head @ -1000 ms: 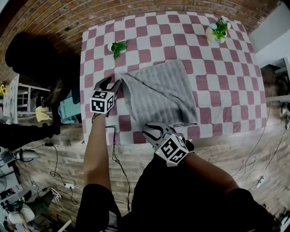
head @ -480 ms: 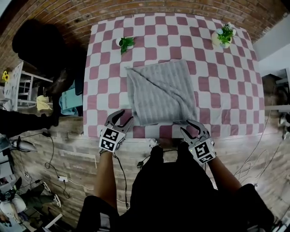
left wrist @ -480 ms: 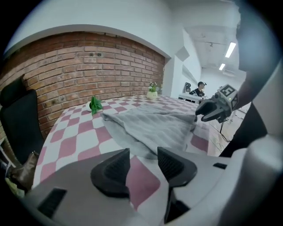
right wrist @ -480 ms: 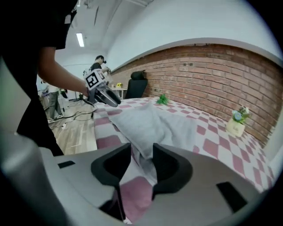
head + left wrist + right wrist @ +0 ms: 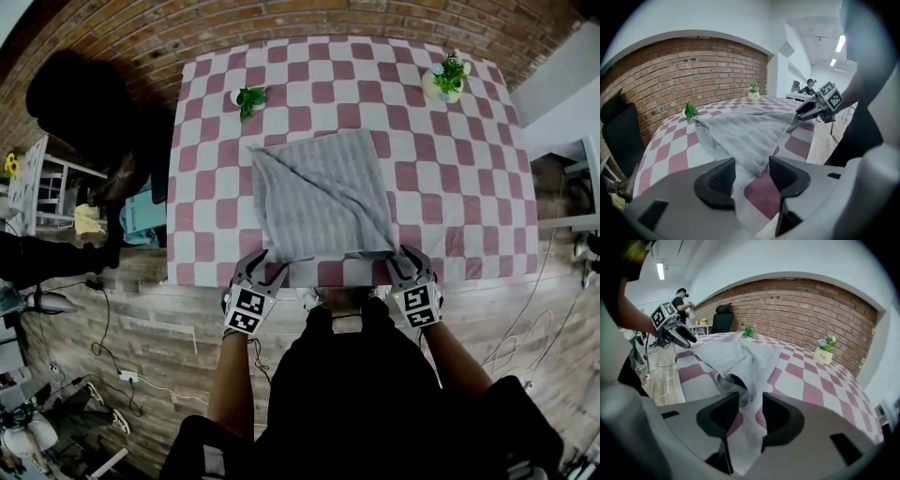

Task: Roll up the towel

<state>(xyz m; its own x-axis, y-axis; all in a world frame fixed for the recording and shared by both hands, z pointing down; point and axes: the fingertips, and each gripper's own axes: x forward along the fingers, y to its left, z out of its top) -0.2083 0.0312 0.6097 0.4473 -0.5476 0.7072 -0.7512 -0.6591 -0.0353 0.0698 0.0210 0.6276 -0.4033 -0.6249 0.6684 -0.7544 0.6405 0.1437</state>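
**Head view.** Item: grey towel point(image 5: 323, 197), lying flat and a little askew on the checked table point(image 5: 469, 187), its near hem sitting close to the table's front edge. The left gripper point(image 5: 266, 265) is hovering at the near left corner and the right gripper point(image 5: 410, 258) at the near right corner. Risk: with the hem so close to the drop, a backward tug could be dragging cloth off the table instead of starting a roll. A leafy sprig point(image 5: 247, 97) is standing near the far left corner, so a roll running skew could be pushing into it.

**Left gripper view.** The jaws are standing apart, having just been opening. The corner hem is lying in the gap just ahead of the pads, unpinched. Risk: a shallow bite would be catching only the hem's lip, which would likely be slipping free as the turn begins.

**Right gripper view.** The jaws are likewise standing released, having just been opening. A rumpled, lifted fold of the corner is sitting between them, not pressed. Risk: this end is bunching while the other is lying flat, so the roll may be winding into a cone.
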